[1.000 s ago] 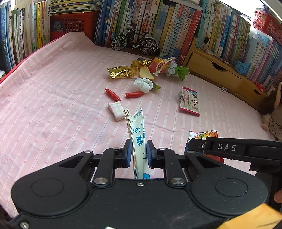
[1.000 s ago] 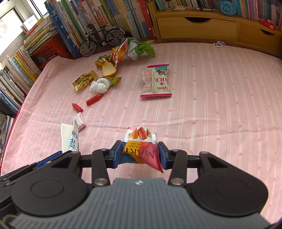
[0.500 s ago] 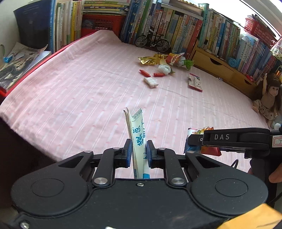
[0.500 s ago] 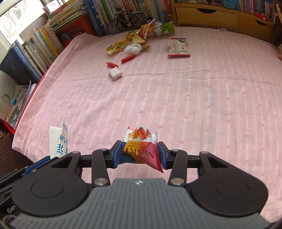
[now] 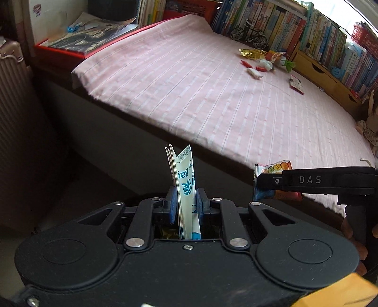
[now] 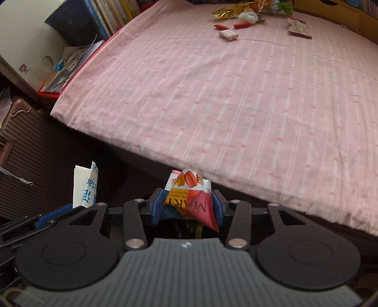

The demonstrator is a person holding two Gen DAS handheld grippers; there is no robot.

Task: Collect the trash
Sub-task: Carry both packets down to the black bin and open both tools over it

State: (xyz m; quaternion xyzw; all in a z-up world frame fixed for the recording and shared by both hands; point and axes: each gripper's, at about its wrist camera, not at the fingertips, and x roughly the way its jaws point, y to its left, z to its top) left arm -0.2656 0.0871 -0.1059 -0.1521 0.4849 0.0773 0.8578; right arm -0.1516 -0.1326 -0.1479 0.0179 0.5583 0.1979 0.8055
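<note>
My left gripper [image 5: 185, 197] is shut on a flat white packet with blue print [image 5: 183, 174], which stands upright between the pads. My right gripper [image 6: 186, 203] is shut on a crumpled macaron snack wrapper [image 6: 189, 193]. Both now hang off the near edge of the pink striped bed [image 5: 212, 94], over the dark floor. The right gripper [image 5: 257, 183] with its wrapper shows at the right of the left wrist view; the white packet [image 6: 85, 186] shows at the left of the right wrist view. Several wrappers [image 6: 245, 14] lie far off on the bed.
A ribbed suitcase [image 5: 14, 118] stands on the floor at the left. Magazines on a red box [image 5: 82, 40] sit by the bed's corner. Bookshelves [image 5: 307, 30], a toy bicycle [image 5: 249, 35], wooden drawers [image 5: 323, 75] and a doll [image 5: 368, 122] line the bed's far side.
Both grippers have drawn back from the middle of the bed to past its near edge, each still holding its piece. The litter pile has shrunk into the distance; the suitcase and floor came into view.
</note>
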